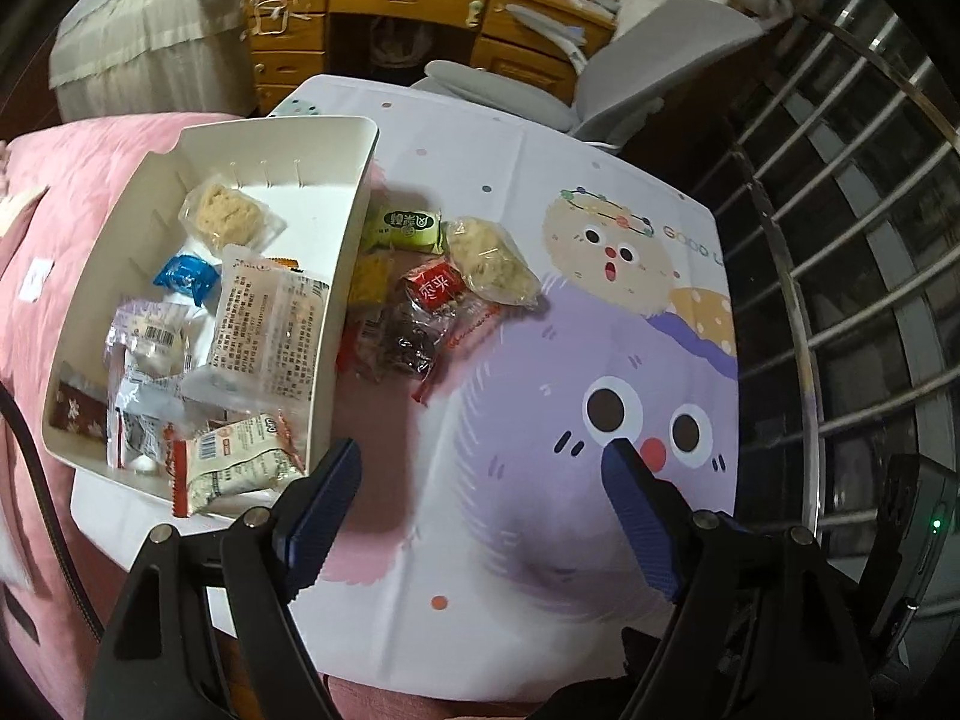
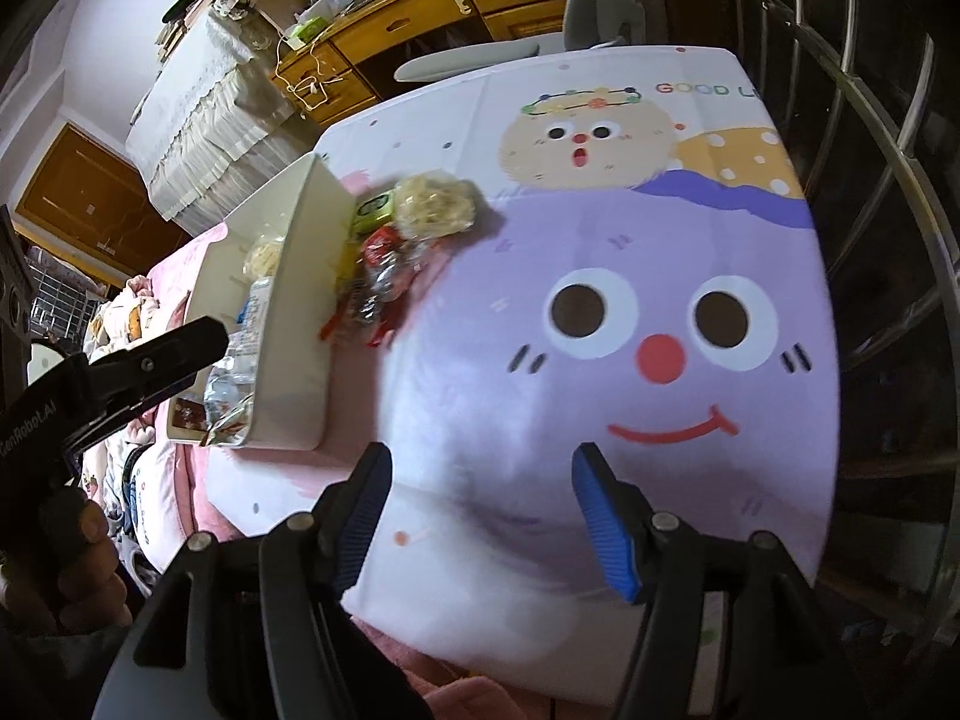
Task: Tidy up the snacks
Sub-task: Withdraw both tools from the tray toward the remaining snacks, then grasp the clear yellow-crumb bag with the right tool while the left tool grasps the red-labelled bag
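A white bin (image 1: 348,222) on the cartoon cloth holds several wrapped snacks, among them a large clear printed pack (image 1: 270,318) and a blue one (image 1: 187,278). Right of the bin lie loose snacks: a green pack (image 1: 408,229), a pale crispy pack (image 1: 493,264), a red-labelled clear pack (image 1: 429,306) and a yellow one (image 1: 371,279). My left gripper (image 1: 486,462) is open and empty, hovering near the bin's near corner. My right gripper (image 2: 480,468) is open and empty over the purple face. In the right wrist view the bin (image 2: 300,276) and the snack pile (image 2: 414,222) lie ahead on the left.
The cloth (image 1: 540,372) covers a small table on a pink bed (image 1: 60,180). A metal railing (image 1: 798,300) runs along the right. A grey chair (image 1: 648,72) and a wooden desk (image 1: 420,0) stand beyond. The left gripper's body (image 2: 120,378) shows at the right view's left.
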Available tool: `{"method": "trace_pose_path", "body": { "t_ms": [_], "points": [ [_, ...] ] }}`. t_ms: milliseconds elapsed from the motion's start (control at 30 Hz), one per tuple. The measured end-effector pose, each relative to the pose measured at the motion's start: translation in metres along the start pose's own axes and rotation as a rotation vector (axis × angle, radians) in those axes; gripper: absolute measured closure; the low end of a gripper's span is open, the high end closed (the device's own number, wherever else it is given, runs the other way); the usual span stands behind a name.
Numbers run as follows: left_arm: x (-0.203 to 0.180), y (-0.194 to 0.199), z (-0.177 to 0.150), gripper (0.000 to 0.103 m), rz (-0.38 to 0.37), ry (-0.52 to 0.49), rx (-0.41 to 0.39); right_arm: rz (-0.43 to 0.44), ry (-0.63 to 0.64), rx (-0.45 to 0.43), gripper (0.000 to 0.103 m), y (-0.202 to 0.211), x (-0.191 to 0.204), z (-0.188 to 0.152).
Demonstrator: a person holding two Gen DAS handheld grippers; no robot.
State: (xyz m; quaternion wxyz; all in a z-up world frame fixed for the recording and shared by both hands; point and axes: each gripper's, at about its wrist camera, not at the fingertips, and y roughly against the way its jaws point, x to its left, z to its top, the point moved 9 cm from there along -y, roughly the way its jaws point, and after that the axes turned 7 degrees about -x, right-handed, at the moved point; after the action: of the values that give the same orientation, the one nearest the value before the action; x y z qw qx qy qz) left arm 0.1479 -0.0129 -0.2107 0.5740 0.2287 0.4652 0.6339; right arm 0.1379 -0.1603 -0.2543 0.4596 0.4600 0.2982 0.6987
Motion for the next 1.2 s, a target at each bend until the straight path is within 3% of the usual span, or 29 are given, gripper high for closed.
{"method": "trace_pose_path", "body": {
  "t_ms": [367, 700, 1200],
  "points": [
    [0.003, -0.032, 0.025, 0.022, 0.091, 0.199, 0.002, 0.015, -0.003, -0.041, 0.034, -0.015, -0.034, 0.066],
    [0.004, -0.075, 0.044, 0.022, 0.142, 0.291, -0.045, 0.044, 0.029, -0.035, 0.033, -0.053, -0.038, 0.126],
    [0.009, -0.144, 0.053, 0.024, 0.209, 0.187, -0.107, 0.141, 0.022, 0.073, 0.033, -0.147, -0.005, 0.182]
  ]
}}
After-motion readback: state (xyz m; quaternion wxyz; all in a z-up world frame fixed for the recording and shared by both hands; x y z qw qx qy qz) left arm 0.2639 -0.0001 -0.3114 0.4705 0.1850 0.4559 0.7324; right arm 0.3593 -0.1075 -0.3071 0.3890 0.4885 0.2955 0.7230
